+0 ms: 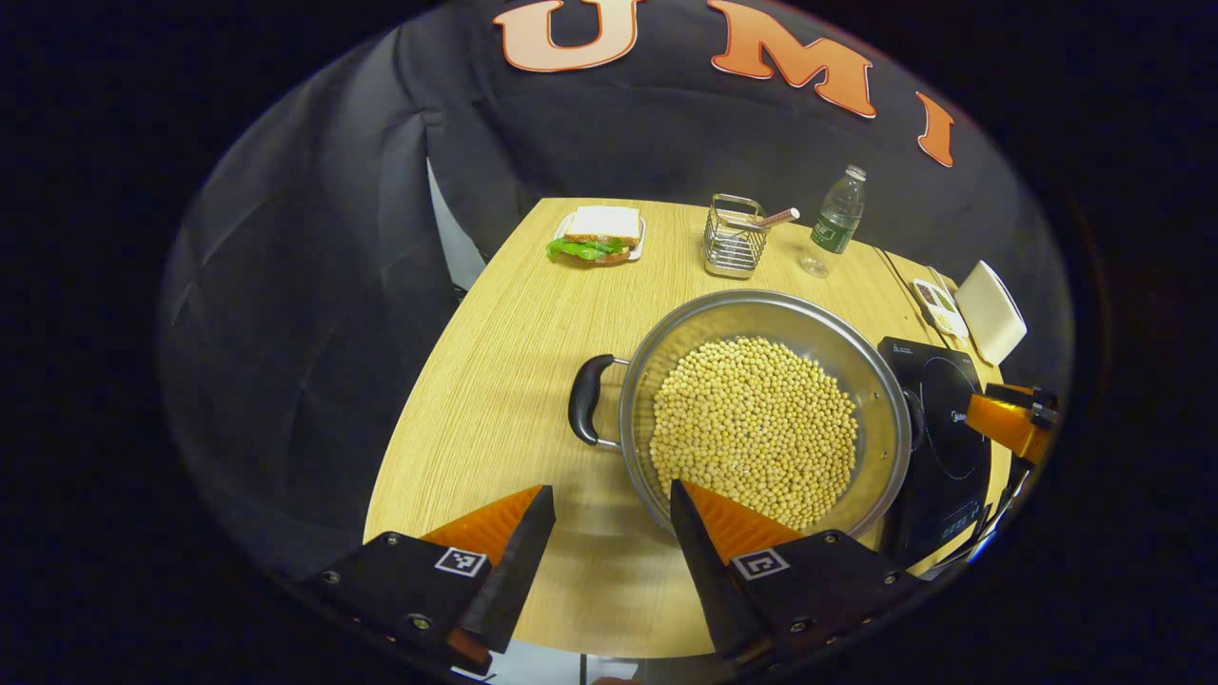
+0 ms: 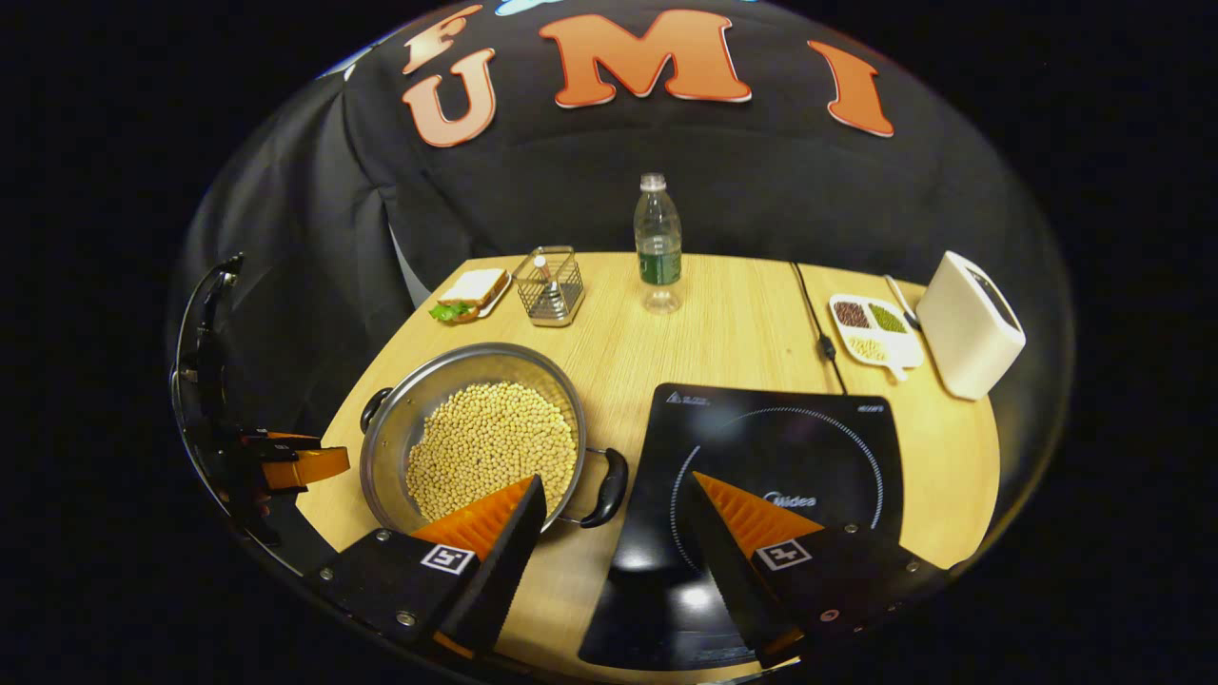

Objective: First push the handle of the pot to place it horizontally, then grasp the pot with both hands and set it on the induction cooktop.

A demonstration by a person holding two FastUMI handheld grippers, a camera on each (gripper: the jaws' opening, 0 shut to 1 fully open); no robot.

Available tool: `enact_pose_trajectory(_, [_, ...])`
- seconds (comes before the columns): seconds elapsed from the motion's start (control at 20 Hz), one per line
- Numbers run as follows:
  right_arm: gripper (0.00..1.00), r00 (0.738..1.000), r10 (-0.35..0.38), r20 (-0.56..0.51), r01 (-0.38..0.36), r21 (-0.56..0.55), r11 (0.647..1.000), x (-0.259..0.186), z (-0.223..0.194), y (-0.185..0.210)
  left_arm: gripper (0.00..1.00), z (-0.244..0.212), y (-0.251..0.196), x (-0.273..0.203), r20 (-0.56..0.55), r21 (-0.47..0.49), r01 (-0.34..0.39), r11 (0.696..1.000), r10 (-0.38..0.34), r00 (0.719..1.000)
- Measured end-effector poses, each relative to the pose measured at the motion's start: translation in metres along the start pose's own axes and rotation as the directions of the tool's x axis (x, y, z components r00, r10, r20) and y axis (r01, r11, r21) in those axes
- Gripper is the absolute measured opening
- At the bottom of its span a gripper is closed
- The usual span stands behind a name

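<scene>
A: In the left gripper view, how did the left gripper (image 1: 609, 542) stand?

B: Its 2 fingers were spread wide, with nothing between them but bare table (image 1: 495, 381). The pot (image 1: 761, 419) sat just ahead of the right-hand finger, whose tip overlapped the pot's near rim in the picture; I could not tell if they touched.

A: And the pot's contents?

B: Full of pale beans (image 1: 752, 428). 1 black handle (image 1: 587, 400) stuck out ahead of the gap between the fingers, to the pot's left.

A: The induction cooktop?

B: The induction cooktop (image 1: 937, 419) lay beyond the pot, off to the right of the right-hand finger, close against the pot's far side. The right gripper (image 1: 1013, 419) showed over its far edge; I could not tell its opening from there.

A: Farther ahead?

B: A sandwich (image 1: 599, 233), a wire basket (image 1: 735, 236) and a water bottle (image 1: 837, 221).

A: Now the right gripper view.

B: The right gripper (image 2: 614, 523) also stood wide open, gripping nothing. The pot (image 2: 476, 428) lay ahead of its left-hand finger, and the pot's near handle (image 2: 606, 488) sat ahead in the gap. The cooktop (image 2: 780, 447) lay under and ahead of the right-hand finger.

A: Anything else?

B: The left gripper (image 2: 304, 466) showed far left of the pot. A white box (image 2: 969, 323) and a small dish (image 2: 871, 328) sat far right.
</scene>
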State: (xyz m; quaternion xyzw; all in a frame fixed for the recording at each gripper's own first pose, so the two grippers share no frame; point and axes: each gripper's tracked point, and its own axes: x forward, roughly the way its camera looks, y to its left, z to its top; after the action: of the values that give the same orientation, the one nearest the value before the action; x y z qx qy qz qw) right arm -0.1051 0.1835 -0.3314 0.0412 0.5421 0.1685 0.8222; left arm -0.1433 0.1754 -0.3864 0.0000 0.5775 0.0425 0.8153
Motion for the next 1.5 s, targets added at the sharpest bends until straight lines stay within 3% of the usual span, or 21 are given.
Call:
enact_pose_trajectory(0.2, [0.9,0.994,-0.051,-0.095,0.055,0.037,0.998,0.034,-0.015,0.011,0.78,0.015,0.01,0.027,0.01,0.047,0.077,0.996,-0.077,0.997])
enact_pose_trajectory(0.35, [0.8,0.988,-0.088,-0.129,0.092,0.03,0.995,0.054,-0.024,0.011,0.78,0.025,0.008,0.045,0.007,0.081,0.108,0.991,-0.109,0.994])
enact_pose_trajectory(0.55, [0.79,0.981,-0.118,-0.156,0.125,0.037,0.991,0.062,-0.034,0.009,0.78,0.03,0.002,0.063,-0.001,0.082,0.149,0.985,-0.149,0.989])
enact_pose_trajectory(0.6, [0.79,0.98,-0.115,-0.161,0.122,0.035,0.992,0.066,-0.032,0.009,0.78,0.031,0.001,0.067,-0.005,0.08,0.154,0.985,-0.154,0.988])
enact_pose_trajectory(0.65, [0.71,0.979,-0.118,-0.164,0.124,0.026,0.992,0.066,-0.033,0.009,0.78,0.031,0.002,0.071,-0.006,0.079,0.161,0.984,-0.161,0.987])
enact_pose_trajectory(0.8, [0.69,0.981,-0.106,-0.16,0.11,0.015,0.994,0.068,-0.031,0.01,0.78,0.03,0.0,0.078,-0.017,0.085,0.181,0.98,-0.18,0.983])
enact_pose_trajectory(1.05, [0.66,0.982,-0.054,-0.182,0.065,0.054,0.996,0.073,-0.033,0.012,0.78,0.028,-0.01,0.081,-0.018,0.06,0.196,0.979,-0.195,0.981])
enact_pose_trajectory(1.5, [0.66,0.978,-0.081,-0.194,0.095,0.065,0.993,0.087,-0.036,0.008,0.79,0.012,-0.008,0.102,-0.053,0.006,0.192,0.981,-0.192,0.98])
